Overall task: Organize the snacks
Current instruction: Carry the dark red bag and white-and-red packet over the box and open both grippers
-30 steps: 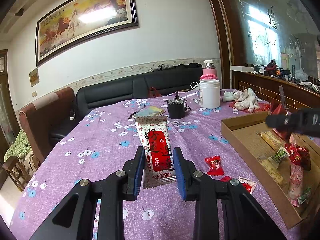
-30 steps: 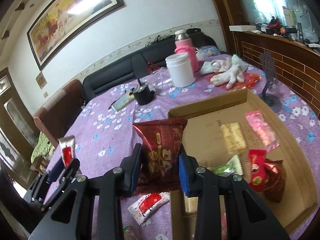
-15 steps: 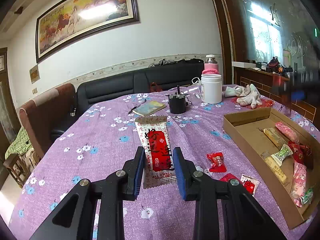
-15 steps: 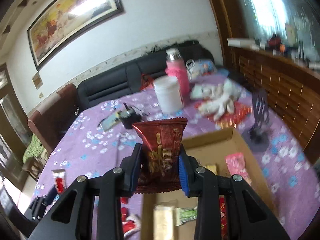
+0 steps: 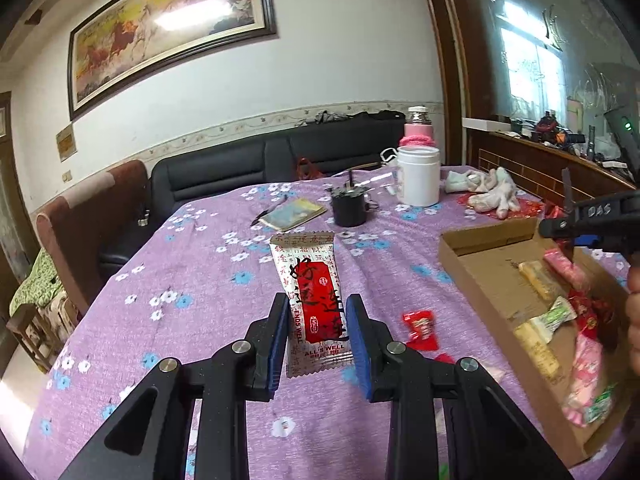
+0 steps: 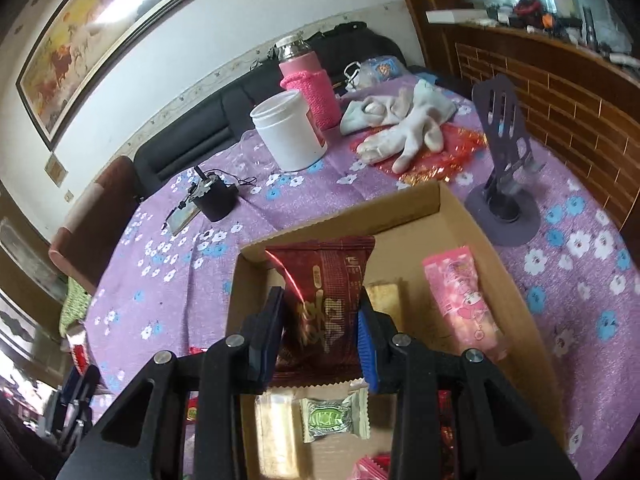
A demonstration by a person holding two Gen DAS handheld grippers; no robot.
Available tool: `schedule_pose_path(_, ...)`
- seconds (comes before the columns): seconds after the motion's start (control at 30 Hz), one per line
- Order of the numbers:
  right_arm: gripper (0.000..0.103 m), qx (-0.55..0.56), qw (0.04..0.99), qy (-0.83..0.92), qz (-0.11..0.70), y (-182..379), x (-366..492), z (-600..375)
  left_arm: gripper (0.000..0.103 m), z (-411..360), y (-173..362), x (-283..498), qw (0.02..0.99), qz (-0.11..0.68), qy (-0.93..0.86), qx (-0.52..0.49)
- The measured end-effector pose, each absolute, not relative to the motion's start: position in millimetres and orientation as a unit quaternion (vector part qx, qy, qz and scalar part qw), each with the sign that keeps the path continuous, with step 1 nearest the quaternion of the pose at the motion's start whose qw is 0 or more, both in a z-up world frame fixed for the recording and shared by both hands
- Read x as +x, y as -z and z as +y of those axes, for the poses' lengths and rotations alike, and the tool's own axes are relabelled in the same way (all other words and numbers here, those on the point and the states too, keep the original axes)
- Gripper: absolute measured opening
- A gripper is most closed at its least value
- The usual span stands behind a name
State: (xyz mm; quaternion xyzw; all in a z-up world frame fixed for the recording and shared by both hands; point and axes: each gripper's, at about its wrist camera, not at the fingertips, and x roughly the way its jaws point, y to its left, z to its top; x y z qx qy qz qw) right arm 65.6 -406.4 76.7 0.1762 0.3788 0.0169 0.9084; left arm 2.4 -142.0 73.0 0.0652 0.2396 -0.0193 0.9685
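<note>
The left claw [image 5: 318, 334] is closed on a white-and-red packet [image 5: 316, 300], its blue pads pressed against the packet's lower sides. The packet stands up from the jaws over the purple flowered surface [image 5: 192, 280], well left of the box [image 5: 480, 276]. A small red candy [image 5: 419, 329] lies on the cloth between that claw and the box's near-left wall.

The right claw [image 6: 320, 336] is clamped on a dark red packet [image 6: 326, 300], gripping its lower half. It hangs above the box [image 6: 404, 208], over the box's left part near the far wall. In the left wrist view the right claw [image 5: 588, 226] shows as a black arm reaching over the box's far end, with part of a hand [image 5: 634, 312] at the frame edge.

Inside the box, a pink packet [image 6: 462, 300] lies along the right side, a yellow bar [image 6: 384, 294] lies just right of the held packet, and a green sweet [image 6: 334, 418] and another yellow bar [image 6: 276, 432] lie toward the box's near end.

Beyond the box's far wall stand a white jar [image 6: 290, 132] and a pink flask [image 6: 308, 84], with white gloves [image 6: 400, 128] to the right of them. A purple stand [image 6: 504, 148] rises just beside the box's right far corner.
</note>
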Motion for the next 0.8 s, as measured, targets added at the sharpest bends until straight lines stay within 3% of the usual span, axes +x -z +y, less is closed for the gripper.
schedule_pose_path(0.3,0.032,0.129,0.914,0.034,0.383,-77.1,69.5,-411.7,0.03,-216.7,-100.5,24.9,0.947,0.286,0.143,0.026)
schedule_pose_path(0.57,0.032,0.069,0.916,0.077,0.388,-70.2,75.2,-408.0,0.03,-281.5,-67.4,40.5,0.911,0.356,0.208,-0.003)
schedule_pose_path(0.8,0.032,0.039,0.913,0.093,0.396,-65.6,78.0,-402.6,0.029,-297.5,-50.4,37.3,0.905,0.366,0.217,0.012)
